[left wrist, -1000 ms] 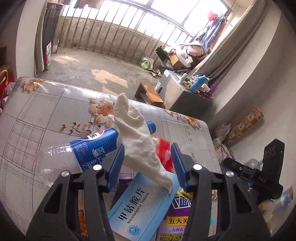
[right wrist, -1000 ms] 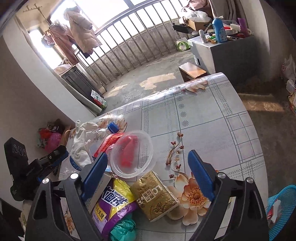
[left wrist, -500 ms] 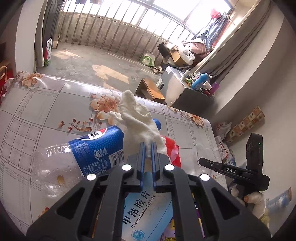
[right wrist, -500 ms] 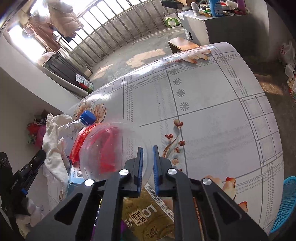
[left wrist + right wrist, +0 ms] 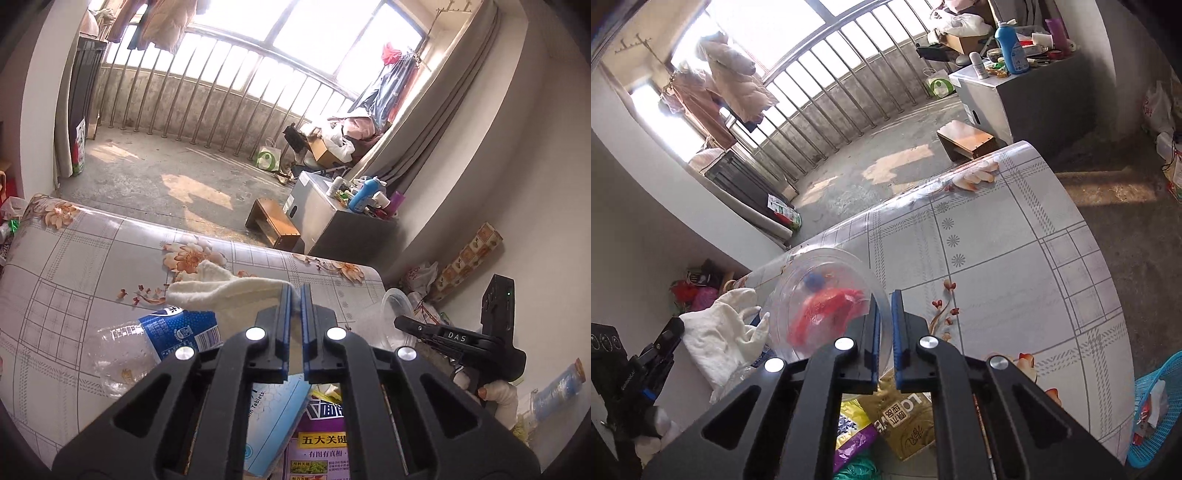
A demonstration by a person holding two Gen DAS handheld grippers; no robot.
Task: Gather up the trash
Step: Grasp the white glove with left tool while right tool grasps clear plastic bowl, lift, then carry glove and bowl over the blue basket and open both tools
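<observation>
My left gripper (image 5: 294, 295) is shut on a crumpled white cloth (image 5: 225, 290) and holds it above the table; the cloth also shows in the right wrist view (image 5: 720, 339). My right gripper (image 5: 884, 302) is shut on the rim of a clear plastic bowl (image 5: 820, 306), lifted and tilted; the bowl also shows in the left wrist view (image 5: 395, 314). Through it I see a red wrapper (image 5: 827, 310). A clear bottle with a blue label (image 5: 159, 339) lies on the table below the cloth.
The floral table (image 5: 1015, 266) carries a blue medicine box (image 5: 273, 421), a purple packet (image 5: 325, 443) and a gold packet (image 5: 905, 421) at the near edge. A blue basket (image 5: 1156, 406) with trash stands off the table's right. A grey cabinet (image 5: 332, 218) stands beyond.
Both grippers closed from open a second ago, the left on the cloth, the right on the bowl's rim. Both then lifted; the cloth rose off the bottle and the bowl tilted up.
</observation>
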